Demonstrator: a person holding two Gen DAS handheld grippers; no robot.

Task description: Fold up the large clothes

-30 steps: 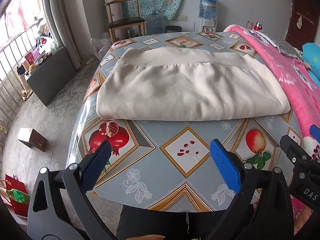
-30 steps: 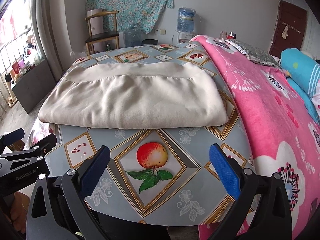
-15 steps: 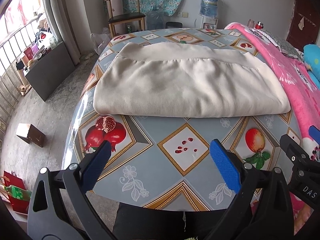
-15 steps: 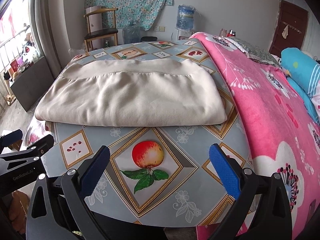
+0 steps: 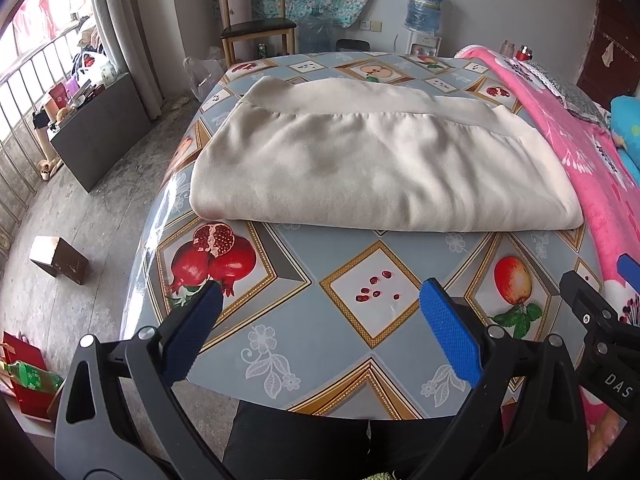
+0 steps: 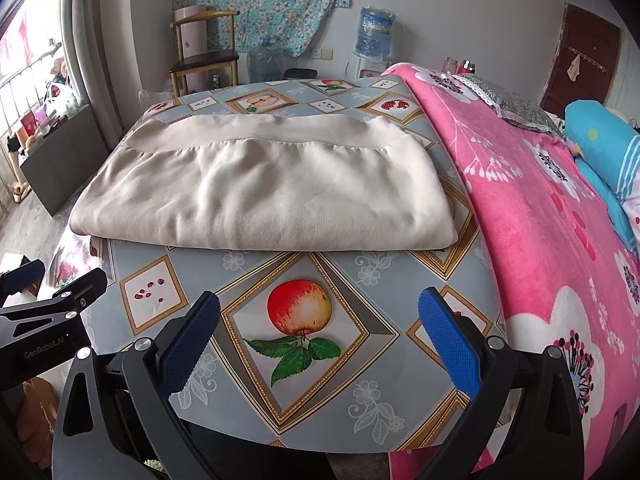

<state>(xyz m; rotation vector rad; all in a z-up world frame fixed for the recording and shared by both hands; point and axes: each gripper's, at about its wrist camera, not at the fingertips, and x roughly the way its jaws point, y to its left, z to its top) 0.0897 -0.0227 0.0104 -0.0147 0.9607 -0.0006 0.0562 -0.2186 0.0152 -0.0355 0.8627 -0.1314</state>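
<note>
Centrally, a cream-coloured soft garment folded into a wide rectangle (image 5: 380, 168) (image 6: 264, 192) lies flat across the middle of the table with the grey-blue fruit-print oilcloth (image 5: 320, 320) (image 6: 360, 320); its ribbed hem band runs along the far side and its thick fold faces the near edge. A strip of bare cloth separates it from the near edge. Left gripper with blue pads (image 5: 320, 324) hovers over the near edge, jaws spread wide, empty, above the pomegranate-seed tile. Right gripper with blue pads (image 6: 320, 328) likewise wide and empty, over the apple tile toward the near right corner. Neither touches the garment. Pink floral blanket (image 6: 540, 208) abuts the table's right edge. Wooden chair with dark seat (image 5: 256, 28) stands beyond the far edge.
</note>
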